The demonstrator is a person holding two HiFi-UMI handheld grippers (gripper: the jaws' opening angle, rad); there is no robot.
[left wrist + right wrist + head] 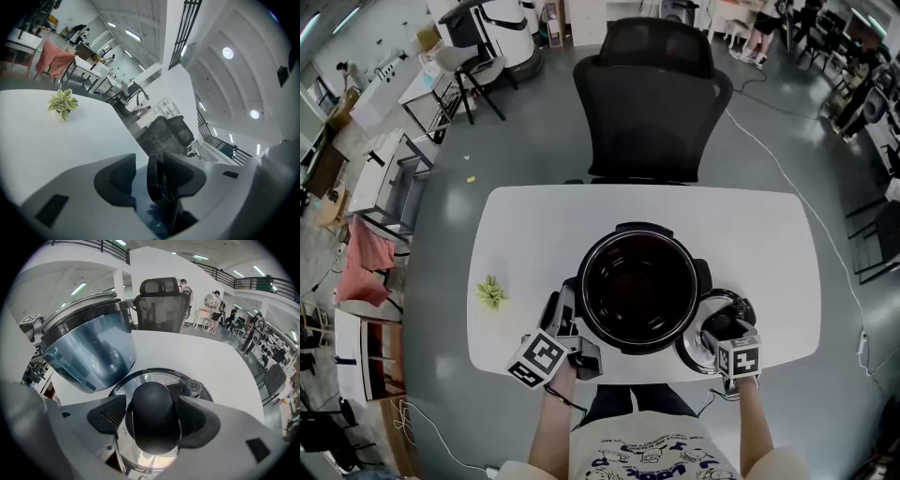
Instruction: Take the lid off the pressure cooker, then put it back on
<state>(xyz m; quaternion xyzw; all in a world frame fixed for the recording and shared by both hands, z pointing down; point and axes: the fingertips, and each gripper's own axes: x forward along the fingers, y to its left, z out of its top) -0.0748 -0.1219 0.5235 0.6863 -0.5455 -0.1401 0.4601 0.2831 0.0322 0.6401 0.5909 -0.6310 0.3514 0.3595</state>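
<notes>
Pressure cooker stands open in the middle of the white table, its dark inside bare to the head view. Its lid lies flat on the table just to the right of the pot, close to the near edge and touching or almost touching the pot's wall. The right gripper points steeply down over the lid. In the right gripper view its jaws are spread around the round black knob, with a sliver of shiny metal showing between the left pad and the knob, so they are not squeezing it. A small valve sits on the lid beside the knob.

The left gripper lies against the pot's left side. Its jaws are apart, with the cooker's black side handle between them. The handle stands close to the right pad, with a clear gap to the left one.

A small green plant sits on the left part of the table, well apart from the pot. A black office chair stands at the table's far side.
</notes>
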